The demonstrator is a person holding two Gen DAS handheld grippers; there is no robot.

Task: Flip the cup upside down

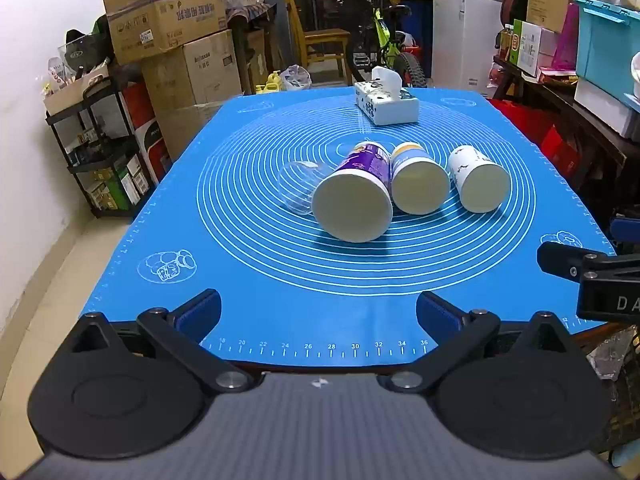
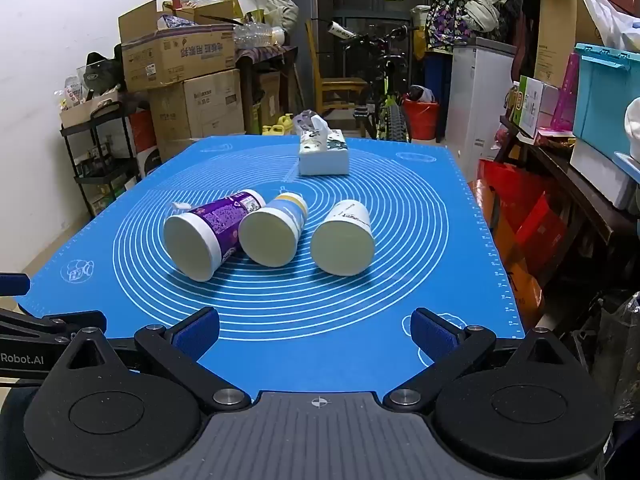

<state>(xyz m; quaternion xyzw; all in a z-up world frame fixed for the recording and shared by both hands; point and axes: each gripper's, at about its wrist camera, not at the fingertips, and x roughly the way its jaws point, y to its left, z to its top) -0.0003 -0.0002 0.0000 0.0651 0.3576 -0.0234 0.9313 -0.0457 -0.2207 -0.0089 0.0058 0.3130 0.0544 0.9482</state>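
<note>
Lettering "Robot.AI" on left gripper (image 2: 24, 358) bracket; purple cup (image 2: 212, 232) print prob. illegible.

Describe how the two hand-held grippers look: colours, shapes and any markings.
Both look alike: the left hand-held gripper and right hand-held gripper have black linkage fingers with blue pads, silver pivot bolts, round black discs either side and a grey ribbed body. White lettering reading "Robot.AI" marks the left one's side.

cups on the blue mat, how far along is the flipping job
Nothing looks done: the purple cup, the yellow-banded cup, the white cup and a clear cup all lie on their sides. Nothing is in hand: the left claw and right claw are open and back from them. Every flip is left.
</note>
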